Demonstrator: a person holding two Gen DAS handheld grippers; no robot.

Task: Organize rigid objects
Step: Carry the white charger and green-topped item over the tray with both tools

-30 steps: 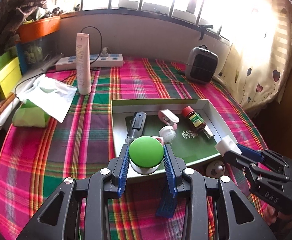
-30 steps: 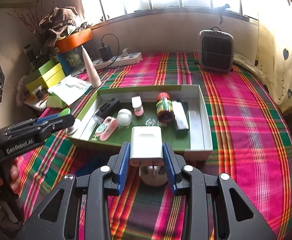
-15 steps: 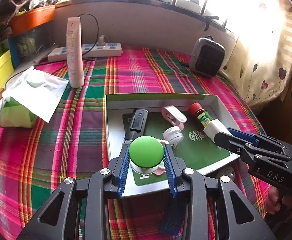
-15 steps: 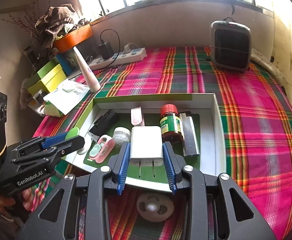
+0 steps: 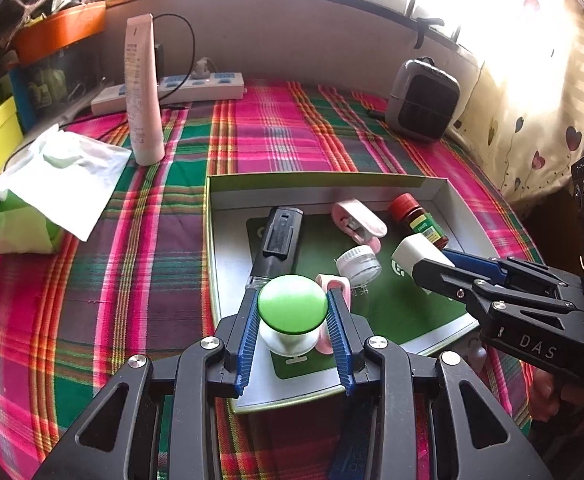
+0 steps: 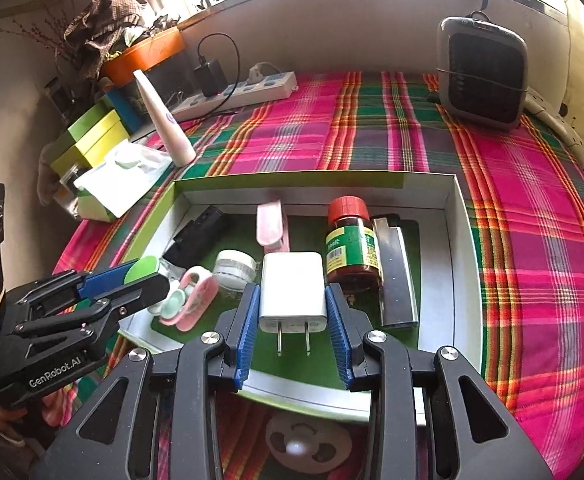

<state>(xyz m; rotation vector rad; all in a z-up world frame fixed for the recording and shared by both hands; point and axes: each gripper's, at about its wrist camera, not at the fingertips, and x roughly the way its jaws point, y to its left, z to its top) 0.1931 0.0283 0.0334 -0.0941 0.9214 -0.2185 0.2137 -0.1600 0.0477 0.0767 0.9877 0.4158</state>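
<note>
Nearest to us, the left tool [image 5: 293, 312] is clamped on a green-topped white knob [image 5: 292, 314], its blue pads pressed to both sides, held over the near left corner of the tray [image 5: 323, 184]. The right tool [image 6: 292, 312] grips a white plug adapter [image 6: 293, 294] the same way, prongs pointing toward us, above the near middle of the tray. Under the right tool, on the counter [image 6: 531, 264] just outside the tray's near wall, we see a round white disc [image 6: 305, 442]. Inside the tray, on its green mat, a pink open case [image 6: 190, 300] lies at the near left, with a small clear jar [image 6: 234, 270] just beyond it. Left of the jar lies a black rectangular gadget [image 5: 280, 236]. Toward the far wall sits a pink stapler-like piece [image 6: 272, 226]. To the right, a brown bottle with a red cap [image 6: 349, 244] lies on its side, touching a grey lighter [image 6: 395, 272] on its right. Beyond the tray, at the left of the plaid cloth, we see a tissue pack [image 5: 52, 184], then an upright pink tube [image 5: 144, 92] and a white power strip [image 5: 184, 88]. At the far right stands a small grey heater [image 6: 483, 72].
</note>
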